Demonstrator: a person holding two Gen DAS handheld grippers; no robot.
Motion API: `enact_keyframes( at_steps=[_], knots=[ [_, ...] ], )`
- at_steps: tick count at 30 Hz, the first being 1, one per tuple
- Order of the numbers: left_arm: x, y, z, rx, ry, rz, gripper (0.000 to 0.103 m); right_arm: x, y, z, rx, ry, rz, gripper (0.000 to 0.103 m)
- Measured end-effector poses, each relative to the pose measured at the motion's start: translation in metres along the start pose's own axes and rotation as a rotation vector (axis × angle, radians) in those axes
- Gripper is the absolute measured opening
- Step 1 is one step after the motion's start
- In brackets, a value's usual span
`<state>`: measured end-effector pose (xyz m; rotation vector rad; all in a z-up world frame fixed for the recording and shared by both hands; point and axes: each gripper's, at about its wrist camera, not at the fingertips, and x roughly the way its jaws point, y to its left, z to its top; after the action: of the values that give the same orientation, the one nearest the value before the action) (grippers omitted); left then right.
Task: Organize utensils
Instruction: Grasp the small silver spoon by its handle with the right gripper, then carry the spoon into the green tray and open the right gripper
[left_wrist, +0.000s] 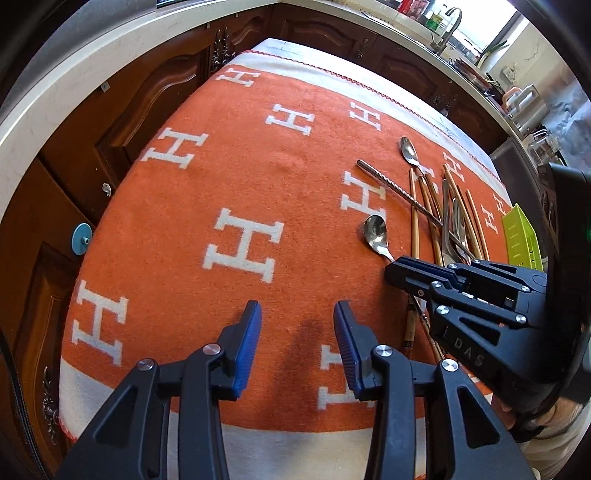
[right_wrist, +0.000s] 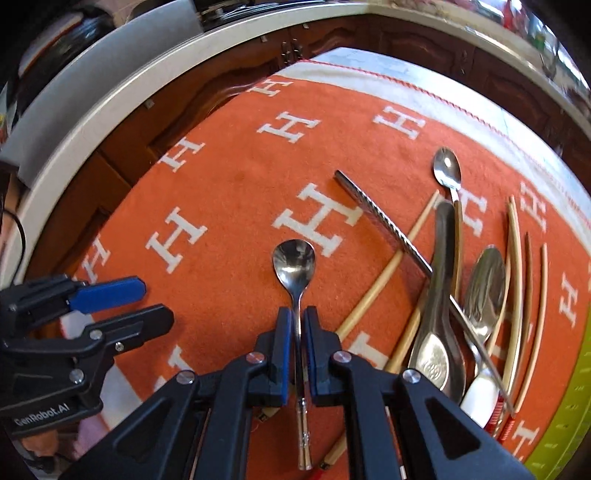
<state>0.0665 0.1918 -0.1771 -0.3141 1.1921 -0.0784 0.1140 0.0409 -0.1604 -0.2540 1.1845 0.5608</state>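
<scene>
A small steel spoon (right_wrist: 293, 264) lies on the orange cloth (right_wrist: 229, 177) with its bowl pointing away from me. My right gripper (right_wrist: 298, 314) is shut on its thin handle just behind the bowl; the handle runs back between the blue pads. In the left wrist view the same spoon (left_wrist: 375, 230) sticks out from the right gripper (left_wrist: 391, 273). My left gripper (left_wrist: 297, 314) hangs open over bare cloth to the left with nothing between its fingers, and it also shows in the right wrist view (right_wrist: 155, 301).
A heap of utensils lies to the right: a second spoon (right_wrist: 447, 170), a metal chopstick (right_wrist: 380, 218), bamboo chopsticks (right_wrist: 376, 288) and a large steel spoon (right_wrist: 439, 332). A green tray (left_wrist: 521, 236) stands at the cloth's right edge. Dark wooden cabinets (left_wrist: 122, 110) surround the table.
</scene>
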Motion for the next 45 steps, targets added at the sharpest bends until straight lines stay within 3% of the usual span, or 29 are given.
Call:
enact_keyframes(
  at_steps=[4, 12, 18, 29, 37, 45],
  knots=[
    [0.001, -0.002, 0.000, 0.007, 0.000, -0.009, 0.039, -0.001, 0.005, -0.002, -0.019, -0.007, -0.017, 0.003],
    [-0.004, -0.016, -0.001, 0.045, -0.009, -0.015, 0.039, -0.032, -0.029, -0.018, 0.167, -0.049, 0.127, 0.003],
    [-0.008, -0.042, -0.003, 0.104, -0.005, -0.032, 0.040, -0.077, -0.071, -0.048, 0.319, -0.123, 0.142, 0.003],
    [-0.010, -0.113, 0.011, 0.218, -0.017, -0.067, 0.042, -0.158, -0.170, -0.119, 0.613, -0.264, 0.019, 0.003],
    [-0.005, -0.146, 0.021, 0.228, 0.003, -0.070, 0.042, -0.162, -0.225, -0.157, 0.741, -0.249, -0.093, 0.004],
    [0.007, -0.171, 0.022, 0.253, 0.030, -0.053, 0.042, -0.151, -0.248, -0.165, 0.778, -0.230, -0.113, 0.004]
  ],
)
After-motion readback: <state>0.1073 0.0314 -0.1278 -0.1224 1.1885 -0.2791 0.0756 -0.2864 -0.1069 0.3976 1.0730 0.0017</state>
